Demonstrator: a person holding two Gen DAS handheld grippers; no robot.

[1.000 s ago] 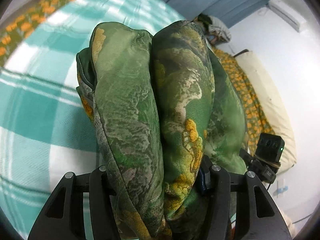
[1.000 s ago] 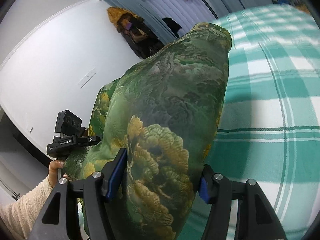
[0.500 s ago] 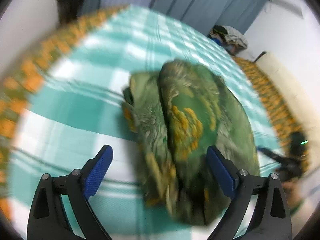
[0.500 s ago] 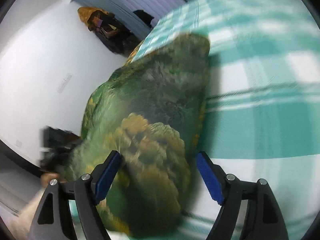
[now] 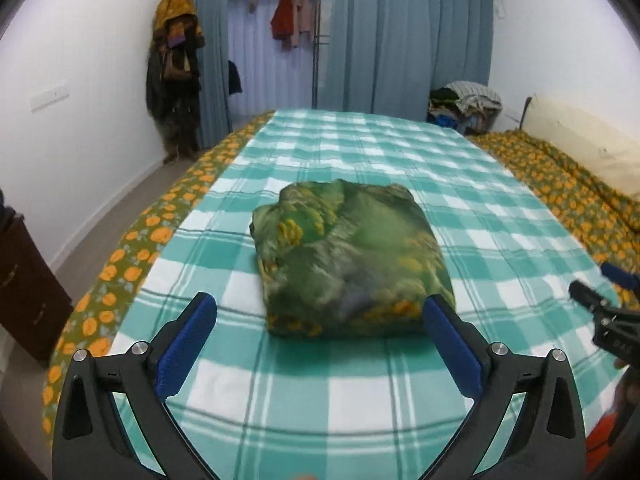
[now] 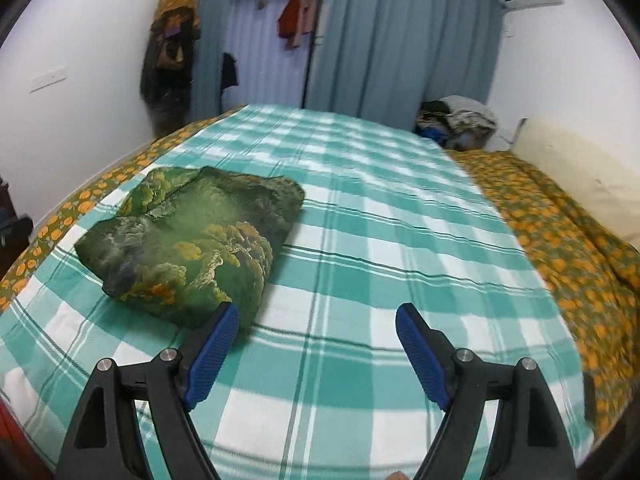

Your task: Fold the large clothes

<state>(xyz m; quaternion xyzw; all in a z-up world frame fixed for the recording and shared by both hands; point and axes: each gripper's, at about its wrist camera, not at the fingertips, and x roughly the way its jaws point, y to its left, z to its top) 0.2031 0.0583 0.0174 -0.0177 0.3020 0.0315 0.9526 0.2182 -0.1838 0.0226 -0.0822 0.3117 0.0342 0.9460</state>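
Observation:
A green garment with yellow print (image 5: pixel 348 264) lies folded into a thick bundle on the teal-and-white checked blanket (image 5: pixel 400 392) of the bed. My left gripper (image 5: pixel 320 320) is open and empty, held back from the bundle's near edge. My right gripper (image 6: pixel 316 328) is open and empty, to the right of the bundle (image 6: pixel 192 244), which lies at the left in the right wrist view. The right gripper also shows at the right edge of the left wrist view (image 5: pixel 608 312).
An orange-flowered sheet (image 5: pixel 132 252) borders the blanket on the left and right. A cream pillow (image 5: pixel 580 140) lies at the far right. A clothes pile (image 5: pixel 464 104) sits at the bed's far corner. Blue curtains (image 5: pixel 400 40) and hanging coats (image 5: pixel 174 72) stand beyond. A dark cabinet (image 5: pixel 20 288) is at left.
Both grippers opened and let go of the green garment, then pulled back and up. The garment now lies folded on the blanket, free of both grippers.

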